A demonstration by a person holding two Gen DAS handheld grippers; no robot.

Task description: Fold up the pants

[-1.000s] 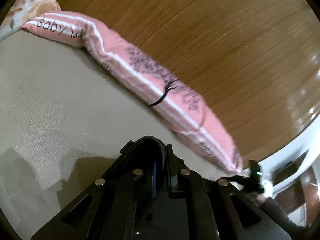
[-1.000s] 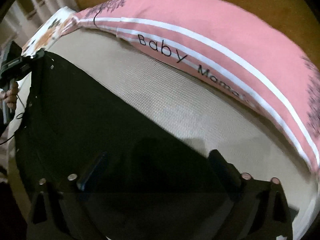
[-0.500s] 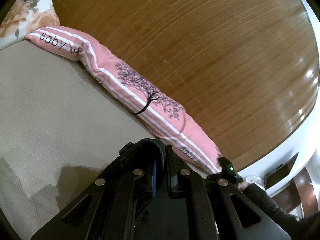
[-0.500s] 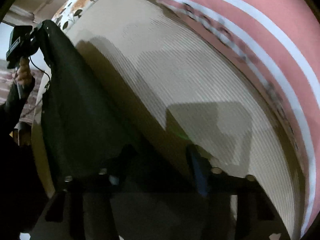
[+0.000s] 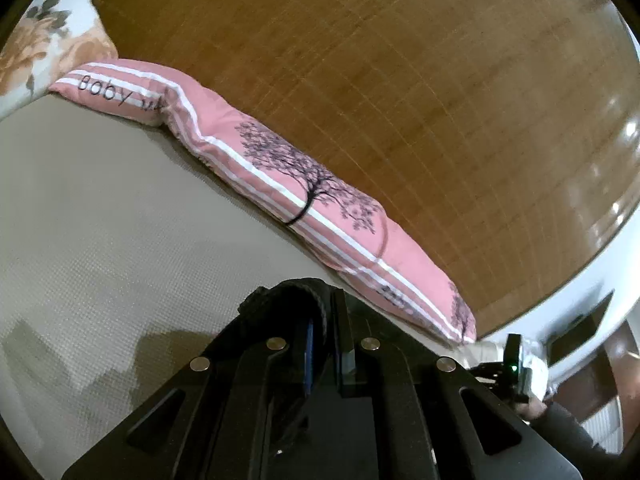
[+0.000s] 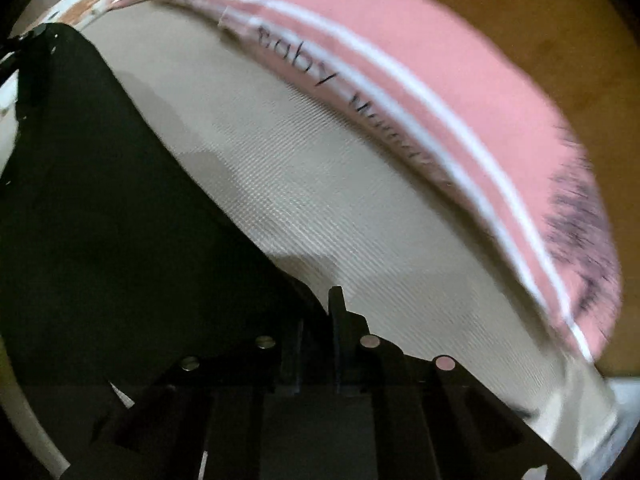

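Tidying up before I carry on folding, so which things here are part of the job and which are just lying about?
Part of the job:
black pants
left gripper, shut on the pants
right gripper, shut on the pants

Just lying about:
pink pillow
floral pillow

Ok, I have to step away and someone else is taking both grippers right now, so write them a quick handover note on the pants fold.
Left gripper: jaws shut on a bunched edge of the black pants, lifted above the beige mattress.
Right gripper: jaws shut on another edge of the pants, which hang as a dark sheet between the two grippers.
Pink pillow lies along the wooden headboard.
Done: both edges gripped, pants raised.
Left: lay them down folded and smooth them; no finished fold is visible.
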